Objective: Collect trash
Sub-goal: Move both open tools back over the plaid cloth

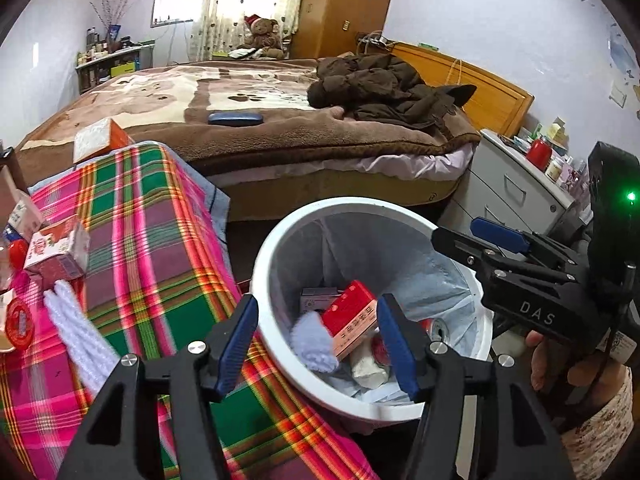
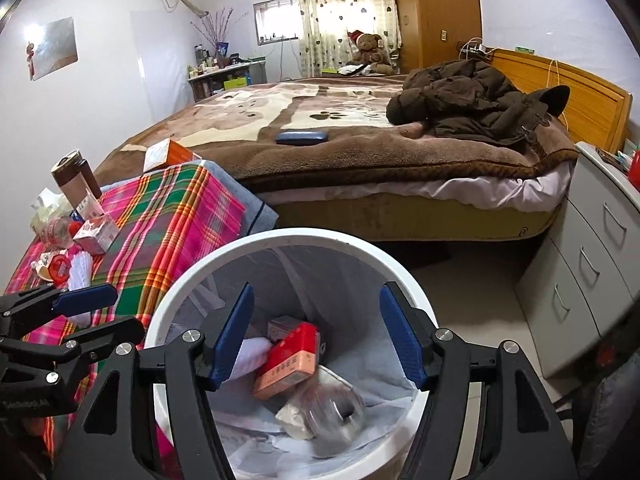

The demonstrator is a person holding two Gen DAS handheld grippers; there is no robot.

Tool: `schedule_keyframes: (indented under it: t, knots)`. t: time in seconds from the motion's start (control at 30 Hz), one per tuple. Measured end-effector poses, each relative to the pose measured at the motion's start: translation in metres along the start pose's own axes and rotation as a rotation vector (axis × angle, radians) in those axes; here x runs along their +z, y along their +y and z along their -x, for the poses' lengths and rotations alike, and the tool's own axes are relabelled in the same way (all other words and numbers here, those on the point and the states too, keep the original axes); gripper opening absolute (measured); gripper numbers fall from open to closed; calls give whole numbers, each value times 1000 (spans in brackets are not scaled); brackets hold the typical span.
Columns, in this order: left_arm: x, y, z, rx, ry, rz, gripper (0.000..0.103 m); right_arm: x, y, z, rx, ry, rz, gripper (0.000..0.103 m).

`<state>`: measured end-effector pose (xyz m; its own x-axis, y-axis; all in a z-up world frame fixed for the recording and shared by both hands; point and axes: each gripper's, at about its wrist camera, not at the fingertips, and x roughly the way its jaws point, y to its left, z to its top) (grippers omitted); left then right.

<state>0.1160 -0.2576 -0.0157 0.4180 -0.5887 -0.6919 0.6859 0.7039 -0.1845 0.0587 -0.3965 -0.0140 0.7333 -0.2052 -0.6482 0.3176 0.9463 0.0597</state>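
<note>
The white trash bin (image 1: 276, 240) stands on the floor between the table with the plaid cloth (image 1: 160, 240) and the bed (image 1: 280, 136), lined with a pale bag whose folds hang down inside. In it lie a red and pink carton (image 1: 352, 320), tilted on top of the heap, a fuzzy white scrap (image 1: 314, 340) beside it, a crumpled pale wrapper and what looks like a drink can near the far wall. The left gripper (image 1: 318, 344) hangs over the bin's near rim with its blue pads spread apart and nothing pressed between them; the white scrap and the carton sit lower, in the bin. The right gripper (image 2: 316, 336) is also over the bin (image 2: 360, 248), jaws wide, nothing in its grasp; below it a blurred clear plastic thing (image 2: 332, 408) lies on the trash next to the carton (image 2: 288, 360). The left view alone shows the hand (image 1: 560, 360) holding the right tool, with a patterned sleeve at the wrist. The right view alone shows a brown flask (image 2: 76, 180) at the table's far end. On the cloth near its left edge lie small cartons (image 1: 56, 252), a red lid (image 1: 18, 320) and white fuzzy sticks (image 1: 80, 336). A brown coat (image 2: 472, 100) is heaped on the bed.
</note>
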Motion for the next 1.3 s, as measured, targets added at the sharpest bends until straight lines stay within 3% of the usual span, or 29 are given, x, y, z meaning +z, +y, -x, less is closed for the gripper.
schedule_keyframes:
  t: [0.57, 1.03, 1.3]
  knots:
    - [-13, 39, 51, 71, -82, 57, 65, 0, 36, 14, 68, -44, 12, 67]
    - [-35, 107, 96, 234, -152, 164, 68, -2, 87, 7, 156, -23, 72, 67]
    - [-48, 154, 112, 320, -153, 231, 71, -6, 123, -4, 216, 9, 118, 67]
